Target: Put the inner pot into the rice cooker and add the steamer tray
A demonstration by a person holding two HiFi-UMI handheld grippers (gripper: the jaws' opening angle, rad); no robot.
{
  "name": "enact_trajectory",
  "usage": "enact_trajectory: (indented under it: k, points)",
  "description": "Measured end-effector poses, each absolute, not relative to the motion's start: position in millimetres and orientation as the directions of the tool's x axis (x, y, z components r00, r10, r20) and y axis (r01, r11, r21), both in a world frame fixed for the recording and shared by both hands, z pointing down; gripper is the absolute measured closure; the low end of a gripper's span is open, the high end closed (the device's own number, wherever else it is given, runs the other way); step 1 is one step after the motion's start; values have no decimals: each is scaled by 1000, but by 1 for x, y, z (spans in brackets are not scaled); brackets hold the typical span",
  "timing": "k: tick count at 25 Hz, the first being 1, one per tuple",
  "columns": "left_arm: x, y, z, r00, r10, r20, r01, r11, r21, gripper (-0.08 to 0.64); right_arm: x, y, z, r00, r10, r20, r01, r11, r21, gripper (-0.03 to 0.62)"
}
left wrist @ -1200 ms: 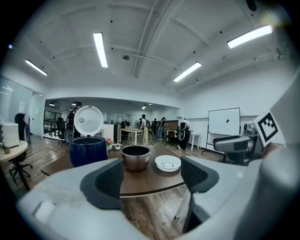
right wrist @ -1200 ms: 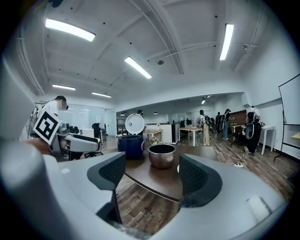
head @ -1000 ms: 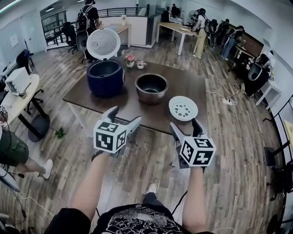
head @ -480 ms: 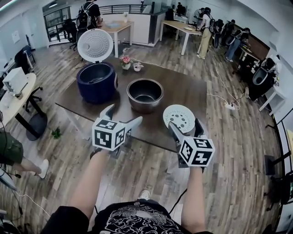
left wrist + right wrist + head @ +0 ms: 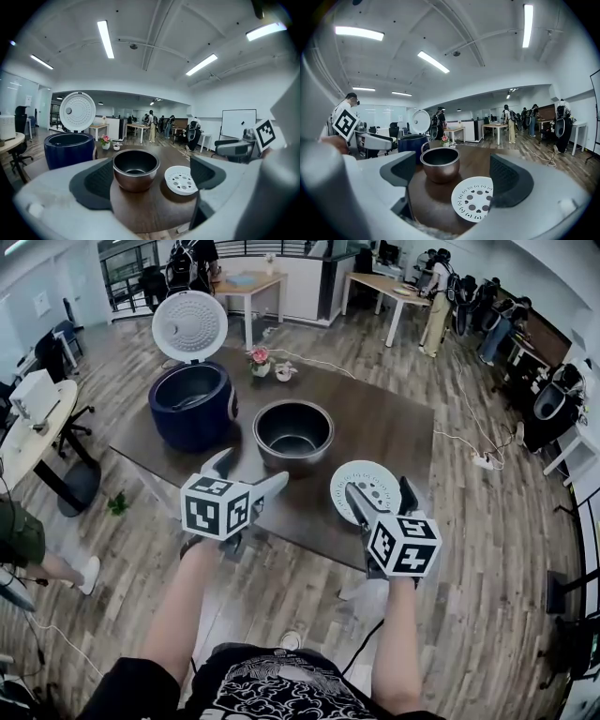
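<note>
Left claw (image 5: 253,470) and right claw (image 5: 378,491), jaws just opened wide and gripping nothing, hang at the near edge of the dark brown counter (image 5: 394,427), where the round dark metal inner pot (image 5: 293,432) stands between the open navy-blue rice cooker (image 5: 192,409) and the white perforated steamer tray (image 5: 370,477).

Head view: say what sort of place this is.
Probably an open-plan office or lab workspace: several work desks, a whiteboard, and people standing around the desks in the background.
</note>
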State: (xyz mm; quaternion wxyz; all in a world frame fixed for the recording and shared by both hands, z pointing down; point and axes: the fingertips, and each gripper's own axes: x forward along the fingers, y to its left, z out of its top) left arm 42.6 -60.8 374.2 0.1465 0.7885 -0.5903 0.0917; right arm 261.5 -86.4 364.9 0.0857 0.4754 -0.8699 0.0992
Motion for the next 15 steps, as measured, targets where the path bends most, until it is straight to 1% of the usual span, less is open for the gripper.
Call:
enact_trajectory:
  k: [8,15]
  points:
    - [39,-79,378,274,-904,329,-961,-244,128,43,257,-110,369,-553,-799,237,-833,541,-118,114]
    - [24,-93,384,268,-906,328,-963,-242,118,43,237,-129,377,-567,-785,250,-822,558,-115,114]
